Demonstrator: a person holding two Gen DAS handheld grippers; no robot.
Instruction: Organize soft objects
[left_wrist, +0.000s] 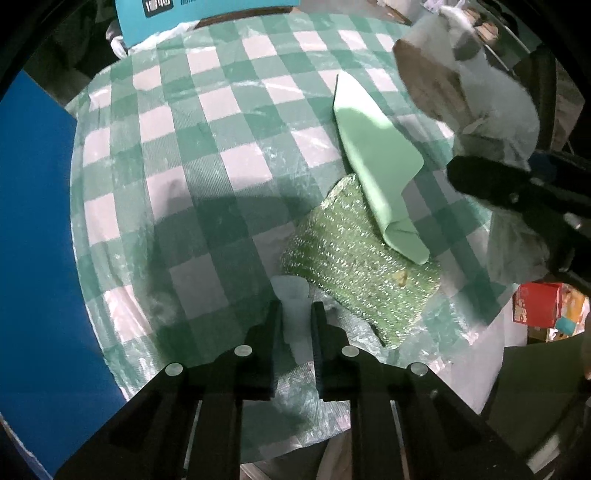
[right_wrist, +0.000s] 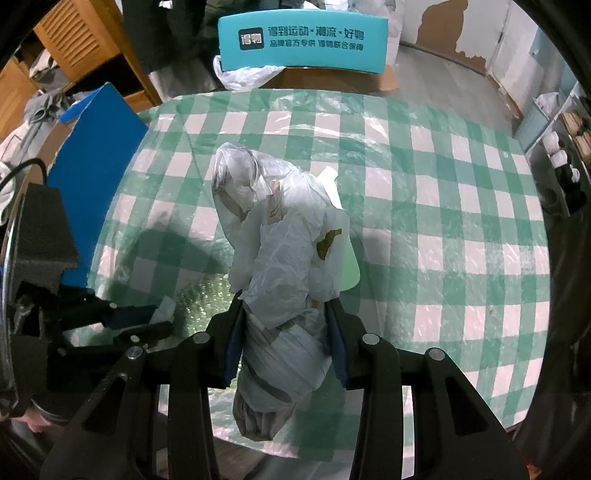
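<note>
Thin plastic is the main material here: the right gripper (right_wrist: 284, 314) holds a bundle (right_wrist: 280, 258) of crumpled white plastic bags, wrapped with tape at its lower part, and the jaws press on it from both sides near the lower centre of the right wrist view. I judge it light, very soft and a little slippery, so the taped waist, where it is held now, looks the firmest place to take it; the loose top would only crush and slide. In the left wrist view the same bundle hangs at the upper right of the frame. The left gripper (left_wrist: 295, 314) points down at the table, and its jaws are nearly closed on a small pale piece (left_wrist: 293, 295), perhaps a film or a tissue; I cannot tell what it is exactly. It seems to weigh almost nothing and could slip out or tear. Just to the right of this gripper lies a green sparkly sponge (left_wrist: 354, 258) on the checked cloth (left_wrist: 184, 147), and a light green sheet (left_wrist: 373, 147), curled at its lower end, rests across the sponge. The sponge should be springy and easy to pinch at its sides; the sheet is thin and bendable, better taken at an edge. A blue box (right_wrist: 96, 147) stands at the left of the table.
</note>
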